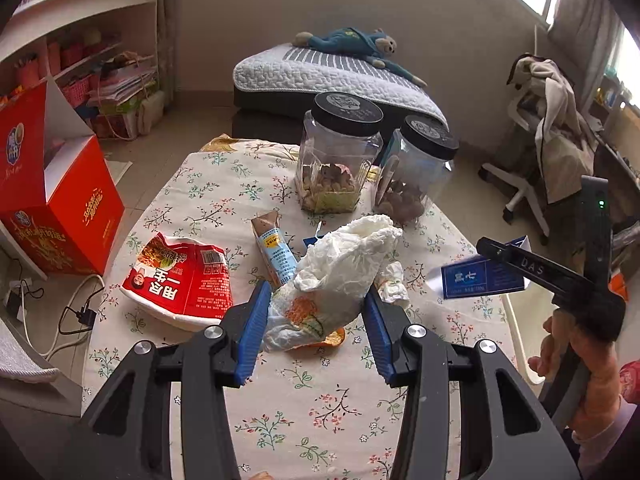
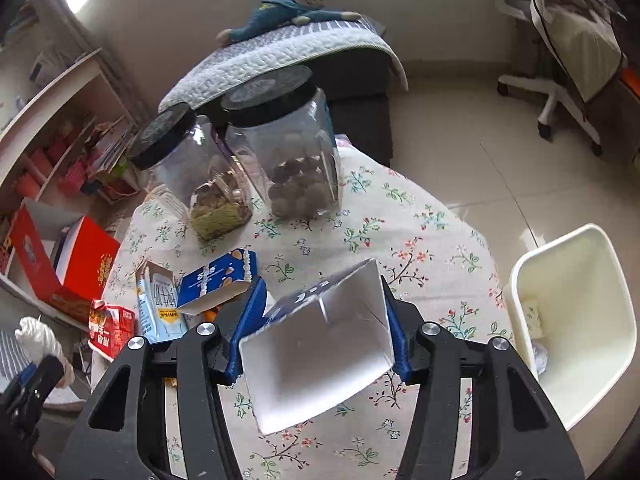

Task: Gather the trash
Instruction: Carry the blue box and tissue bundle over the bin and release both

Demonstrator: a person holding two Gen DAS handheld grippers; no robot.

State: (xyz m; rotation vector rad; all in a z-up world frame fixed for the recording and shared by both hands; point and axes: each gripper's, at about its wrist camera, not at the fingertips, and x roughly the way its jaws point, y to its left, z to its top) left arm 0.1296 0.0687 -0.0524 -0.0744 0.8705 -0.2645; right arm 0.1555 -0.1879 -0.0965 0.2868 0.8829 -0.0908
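My left gripper (image 1: 316, 316) is shut on a crumpled white paper wad (image 1: 344, 268), its blue pads pressing both sides, and holds it above the floral tablecloth (image 1: 304, 404). My right gripper (image 2: 320, 320) is shut on an open blue-and-white carton (image 2: 316, 344), raised over the table. The left wrist view shows that carton (image 1: 476, 280) at the right. On the cloth lie a crushed red noodle cup (image 1: 180, 280), a small milk carton (image 1: 276, 256) and a second blue box (image 2: 220, 280). A white bin (image 2: 576, 320) stands right of the table with some paper inside.
Two clear jars with black lids (image 1: 340, 156) (image 1: 416, 168) stand at the table's far side. A red box (image 1: 60, 208) and cables lie on the floor at the left. An orange scrap (image 1: 320, 342) lies under the wad. A bed and a draped chair (image 1: 548, 140) are beyond.
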